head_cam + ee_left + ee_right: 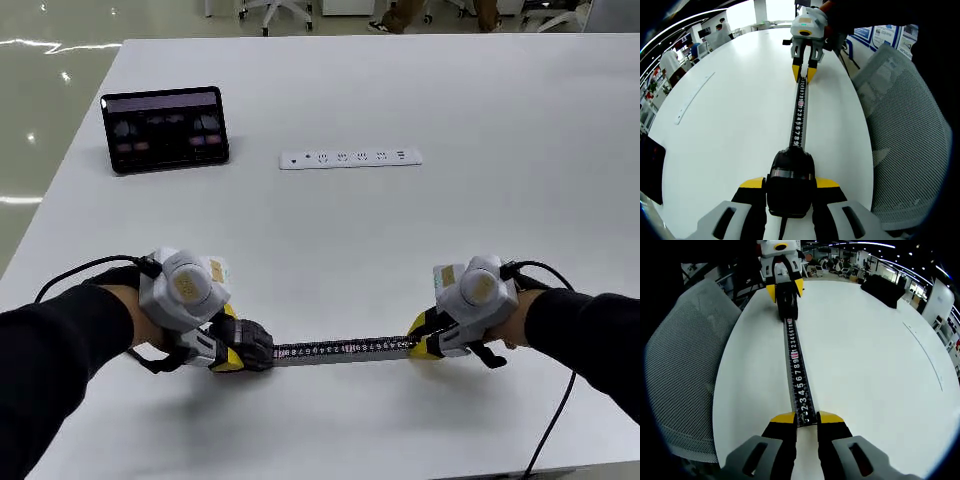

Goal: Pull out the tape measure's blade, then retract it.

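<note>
Left hand-held gripper (790,184) has its yellow-tipped jaws clamped on the chunky black tape measure case (790,167), which sits on the smooth white surface (420,240). Right hand-held gripper (806,418) pinches the tip of the thin flat blade (796,372), stretched straight between them, printed numbers up.

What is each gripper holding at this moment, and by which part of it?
The left gripper holds the tape measure by its black case. The right gripper grips the pulled-out blade at its free end.
</note>
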Demonstrator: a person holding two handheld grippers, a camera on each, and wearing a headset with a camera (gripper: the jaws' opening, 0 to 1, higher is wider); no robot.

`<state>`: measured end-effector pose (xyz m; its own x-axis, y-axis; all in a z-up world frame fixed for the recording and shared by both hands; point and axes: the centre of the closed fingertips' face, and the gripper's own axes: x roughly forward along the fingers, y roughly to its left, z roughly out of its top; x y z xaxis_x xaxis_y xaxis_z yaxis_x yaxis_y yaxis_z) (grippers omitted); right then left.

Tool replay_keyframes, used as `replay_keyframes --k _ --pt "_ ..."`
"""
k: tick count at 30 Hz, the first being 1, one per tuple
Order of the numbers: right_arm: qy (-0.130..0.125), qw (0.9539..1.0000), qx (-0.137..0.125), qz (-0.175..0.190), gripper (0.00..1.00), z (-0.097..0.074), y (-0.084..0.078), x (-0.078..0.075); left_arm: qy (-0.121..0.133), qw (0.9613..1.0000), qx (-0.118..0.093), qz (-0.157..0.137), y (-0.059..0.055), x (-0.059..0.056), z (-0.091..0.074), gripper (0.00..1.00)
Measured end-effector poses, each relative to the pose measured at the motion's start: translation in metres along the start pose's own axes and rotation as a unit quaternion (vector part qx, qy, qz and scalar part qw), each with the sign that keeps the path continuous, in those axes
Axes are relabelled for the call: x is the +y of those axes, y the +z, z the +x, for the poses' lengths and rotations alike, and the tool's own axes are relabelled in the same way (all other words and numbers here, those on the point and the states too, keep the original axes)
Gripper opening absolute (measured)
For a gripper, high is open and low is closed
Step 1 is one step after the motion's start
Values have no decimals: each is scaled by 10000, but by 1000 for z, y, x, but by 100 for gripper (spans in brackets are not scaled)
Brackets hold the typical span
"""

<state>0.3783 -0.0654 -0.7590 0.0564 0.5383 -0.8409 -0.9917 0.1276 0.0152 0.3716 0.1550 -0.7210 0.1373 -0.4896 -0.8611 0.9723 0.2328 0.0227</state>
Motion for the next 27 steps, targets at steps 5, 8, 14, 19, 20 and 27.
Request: replay_keyframes --k 5,8,14,19,20,27 --pt "-8 10000 8 31 10 -2 -3 -1 1 10000 -5 -7 0 0 0 31" --pt "-16 10000 18 45 10 -4 -6 -1 -2 10000 3 0 0 0 0 31" --pt "-34 10000 23 89 10 -7 -11 -2 5 10000 -8 -14 0 1 0 31" --pt "-50 9999 29 118 10 -9 -13 -3 4 10000 4 -6 1 0 -1 31" --pt "-51 9999 32 119 10 -9 -14 -3 4 10000 3 -6 0 0 -1 31" --pt "-63 9999 62 144 10 -12 -19 -4 10 10000 -3 -12 1 0 -1 31"
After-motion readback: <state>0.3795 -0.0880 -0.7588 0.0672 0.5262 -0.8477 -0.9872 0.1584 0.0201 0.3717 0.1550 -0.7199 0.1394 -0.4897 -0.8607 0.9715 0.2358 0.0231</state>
